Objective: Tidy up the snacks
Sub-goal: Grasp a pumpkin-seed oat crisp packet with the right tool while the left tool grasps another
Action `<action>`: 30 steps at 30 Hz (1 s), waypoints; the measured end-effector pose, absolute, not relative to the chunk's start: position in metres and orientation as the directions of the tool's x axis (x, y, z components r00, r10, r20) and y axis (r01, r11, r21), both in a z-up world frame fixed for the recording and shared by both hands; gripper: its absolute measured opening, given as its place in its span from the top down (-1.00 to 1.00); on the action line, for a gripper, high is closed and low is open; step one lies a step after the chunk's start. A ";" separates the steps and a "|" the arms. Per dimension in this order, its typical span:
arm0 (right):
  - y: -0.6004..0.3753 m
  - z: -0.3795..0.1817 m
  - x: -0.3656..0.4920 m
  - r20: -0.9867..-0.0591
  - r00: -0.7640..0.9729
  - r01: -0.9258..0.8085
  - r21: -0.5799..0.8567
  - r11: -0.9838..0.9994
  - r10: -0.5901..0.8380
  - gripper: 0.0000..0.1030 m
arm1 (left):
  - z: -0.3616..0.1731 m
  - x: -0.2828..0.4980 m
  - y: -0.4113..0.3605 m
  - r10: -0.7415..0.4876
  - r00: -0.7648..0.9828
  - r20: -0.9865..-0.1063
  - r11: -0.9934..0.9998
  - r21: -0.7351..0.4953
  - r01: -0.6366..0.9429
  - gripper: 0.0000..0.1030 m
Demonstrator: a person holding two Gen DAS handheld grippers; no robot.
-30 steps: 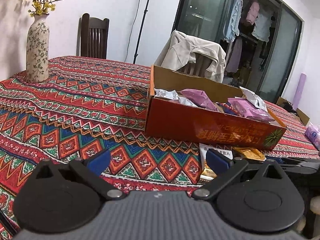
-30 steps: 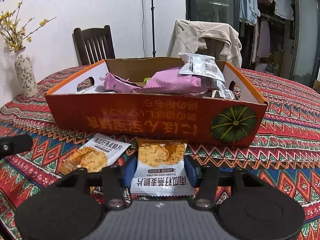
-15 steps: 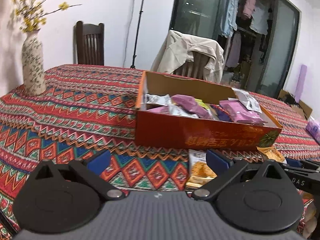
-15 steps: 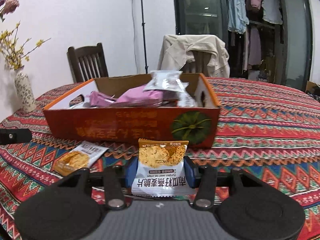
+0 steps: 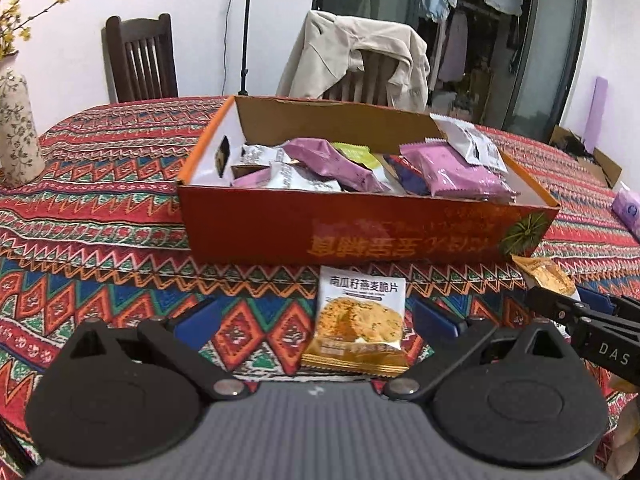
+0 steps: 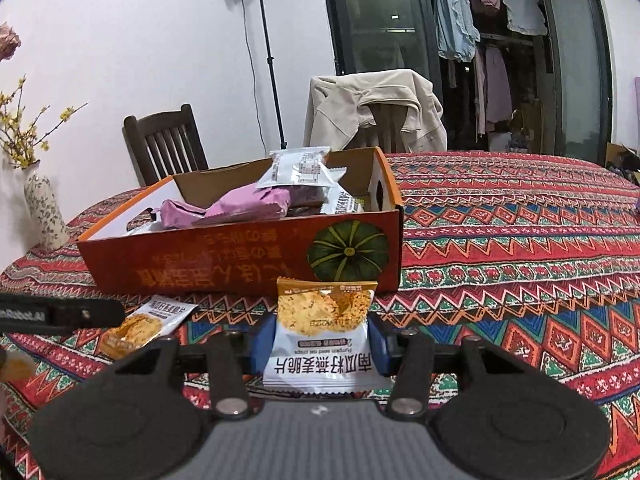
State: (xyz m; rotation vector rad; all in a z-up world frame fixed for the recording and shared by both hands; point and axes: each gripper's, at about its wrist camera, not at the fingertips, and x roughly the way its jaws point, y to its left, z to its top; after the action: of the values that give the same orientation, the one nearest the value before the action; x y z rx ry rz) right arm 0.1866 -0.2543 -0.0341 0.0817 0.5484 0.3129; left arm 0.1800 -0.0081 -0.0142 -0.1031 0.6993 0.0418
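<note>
Oat crisp packet, held (image 6: 322, 344): clamped between the blue pads of my right gripper (image 6: 318, 346), lifted above the cloth just in front of the orange snack box (image 6: 240, 258). In the left wrist view only its orange top edge (image 5: 544, 276) shows; the rest is hidden behind the right gripper's black finger.

Oat crisp packet, loose (image 5: 358, 322): flat on the patterned tablecloth (image 5: 100, 208), just before the box front, between the spread fingers of my left gripper (image 5: 316, 320), which grips nothing. The right wrist view shows it (image 6: 144, 326) partly covered by my left gripper's arm.

Snack box: holds purple packets (image 5: 452, 172), white ones and a green one (image 5: 354, 154), seen from above only in the left view. The printed pumpkin (image 6: 348, 248) is clear in the right view.

Periphery: flowered vase (image 6: 42, 216); wooden chair (image 5: 140, 60); chair draped with a beige jacket (image 5: 356, 54).
</note>
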 end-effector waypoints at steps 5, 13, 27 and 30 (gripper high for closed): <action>-0.256 -0.035 0.185 -0.494 0.813 -0.261 0.161 0.952 0.307 0.07 | -0.019 0.187 -0.014 0.009 0.748 -0.664 0.996 -0.061 -0.067 -1.00; -0.254 -0.036 0.187 -0.504 0.808 -0.261 0.161 0.952 0.307 0.07 | -0.031 0.197 -0.021 -0.008 0.727 -0.687 0.996 -0.067 -0.052 -1.00; -0.252 -0.037 0.186 -0.505 0.803 -0.275 0.159 0.948 0.318 0.07 | -0.038 0.193 -0.035 0.020 0.763 -0.646 1.000 0.012 -0.016 -0.02; -0.253 -0.037 0.187 -0.506 0.801 -0.276 0.162 0.948 0.320 0.07 | -0.036 0.190 -0.035 0.006 0.767 -0.642 1.000 0.004 -0.004 0.02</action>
State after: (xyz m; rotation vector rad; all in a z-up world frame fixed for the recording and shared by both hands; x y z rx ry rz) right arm 0.1866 -0.2532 -0.0373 0.0819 0.5562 0.3194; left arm 0.1902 -0.0352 -0.0363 0.0028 0.6965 0.0056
